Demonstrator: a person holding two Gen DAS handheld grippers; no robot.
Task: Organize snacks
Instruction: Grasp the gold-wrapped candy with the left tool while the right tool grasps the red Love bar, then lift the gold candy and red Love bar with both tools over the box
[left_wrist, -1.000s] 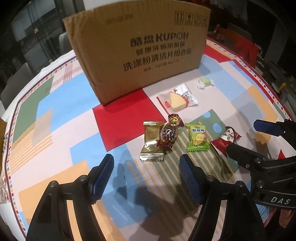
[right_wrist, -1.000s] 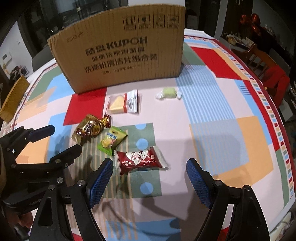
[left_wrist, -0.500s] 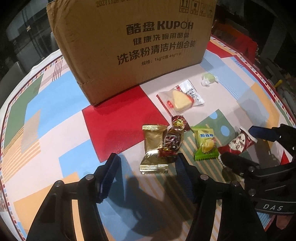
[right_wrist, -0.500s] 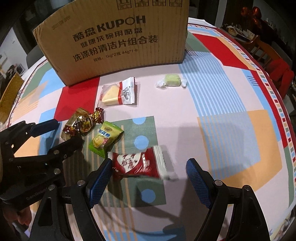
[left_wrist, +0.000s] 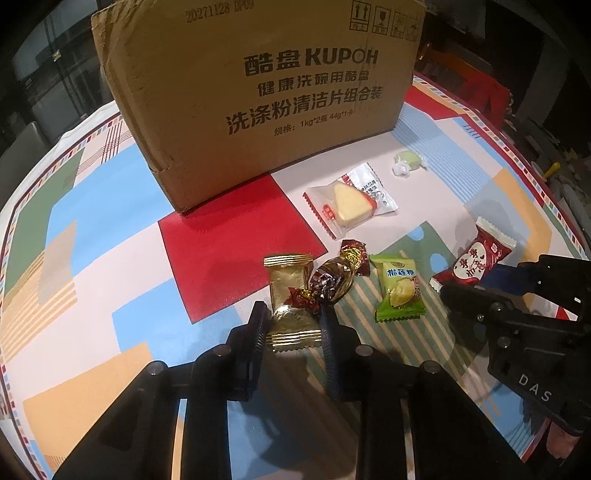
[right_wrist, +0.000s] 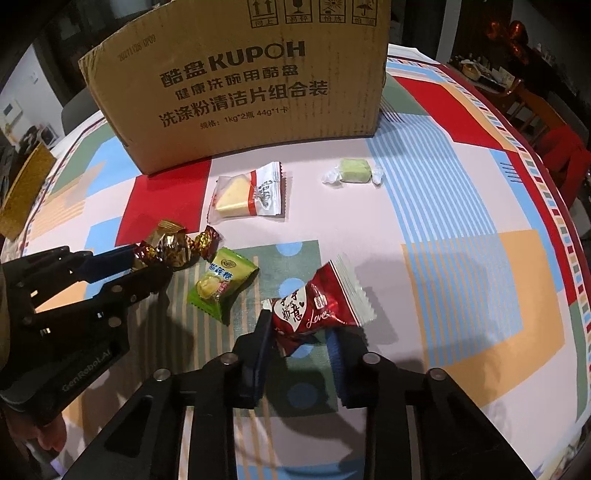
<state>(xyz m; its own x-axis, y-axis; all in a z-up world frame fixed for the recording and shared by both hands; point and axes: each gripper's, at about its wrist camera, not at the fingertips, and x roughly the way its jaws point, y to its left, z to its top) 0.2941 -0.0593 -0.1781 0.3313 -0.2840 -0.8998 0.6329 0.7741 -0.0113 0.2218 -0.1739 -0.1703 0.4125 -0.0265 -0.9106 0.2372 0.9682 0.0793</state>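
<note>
Your left gripper (left_wrist: 293, 325), jaws just closing, clamps the shiny gold foil snack packet (left_wrist: 290, 295) on the patterned tablecloth (left_wrist: 92, 229). Your right gripper (right_wrist: 301, 332), likewise closing, pinches the red heart-printed candy wrapper (right_wrist: 314, 310), its far end tilted up.

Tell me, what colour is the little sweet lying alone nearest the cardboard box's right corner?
Pale green, in a clear twisted wrapper. The right wrist view shows it best.
</note>
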